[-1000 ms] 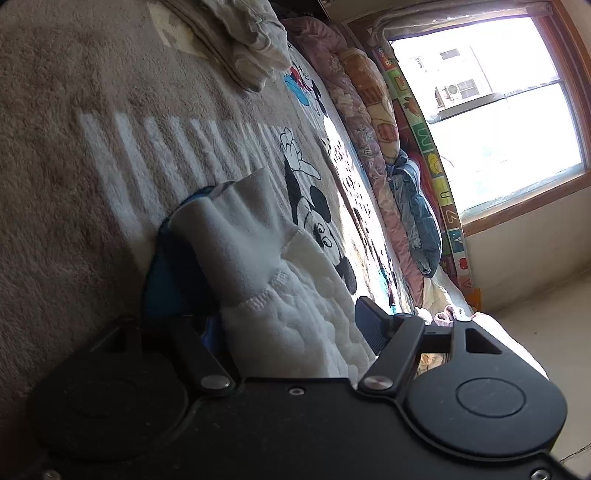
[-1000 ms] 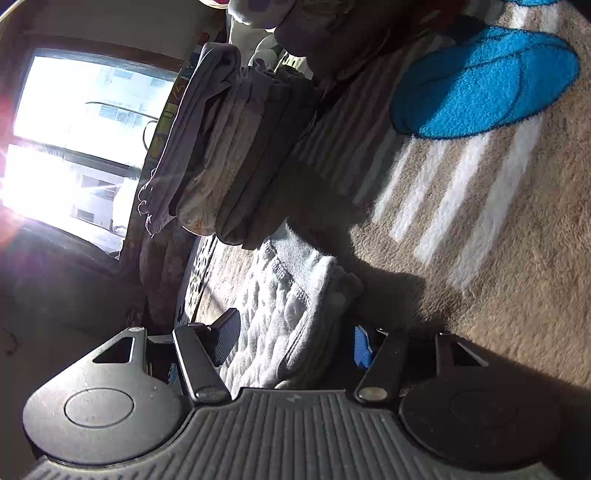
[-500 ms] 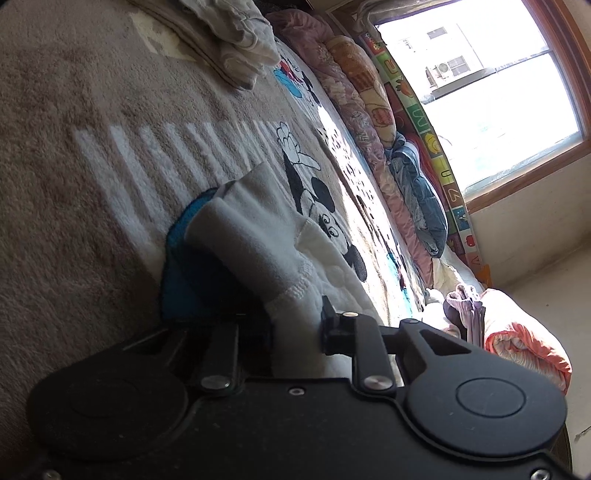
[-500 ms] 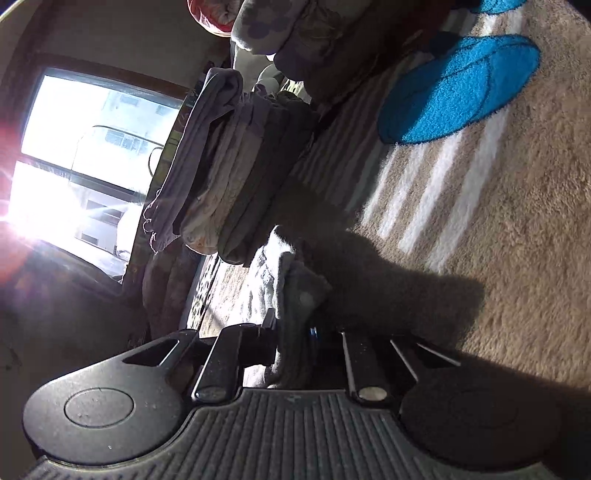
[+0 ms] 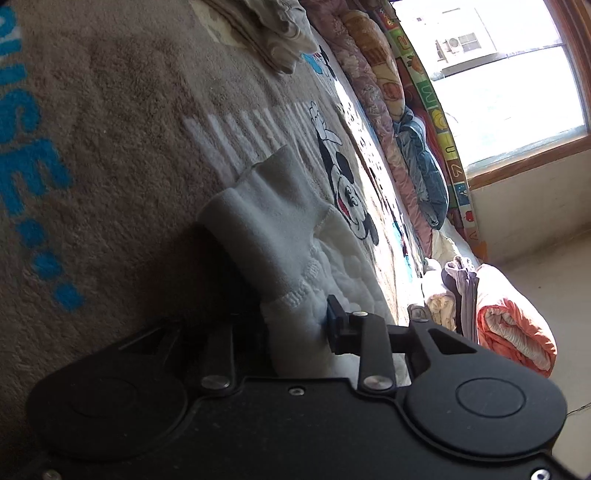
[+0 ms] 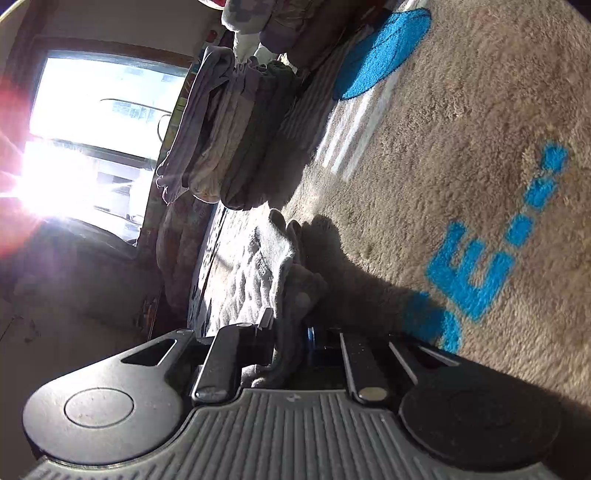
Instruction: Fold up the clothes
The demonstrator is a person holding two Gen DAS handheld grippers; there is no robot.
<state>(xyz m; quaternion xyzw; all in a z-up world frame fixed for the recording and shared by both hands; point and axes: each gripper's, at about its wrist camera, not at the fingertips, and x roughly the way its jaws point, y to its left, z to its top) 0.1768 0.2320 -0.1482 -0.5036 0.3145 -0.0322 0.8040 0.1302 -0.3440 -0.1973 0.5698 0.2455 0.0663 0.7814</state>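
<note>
A white quilted garment with a plain ribbed hem (image 5: 273, 229) lies over the brown plush blanket (image 5: 122, 122). My left gripper (image 5: 295, 328) is shut on the garment's hem, with cloth bunched between the jaws. In the right wrist view the same white quilted garment (image 6: 258, 266) runs back from my right gripper (image 6: 291, 332), which is shut on another bunched edge of it. Both grips hold the cloth lifted a little off the blanket.
A stack of folded clothes (image 6: 236, 136) sits beyond the garment near the window (image 6: 92, 122). Folded pale clothes (image 5: 280, 33) lie at the blanket's far end. Rolled quilts (image 5: 373, 77) line the wall, and an orange bundle (image 5: 513, 325) lies at the right. The blanket bears blue lettering (image 6: 476, 266).
Both grippers were open around the garment's edge a second ago; they closed on it and have since pulled it along the blanket, away from the blue circle toward the blue lettering.
</note>
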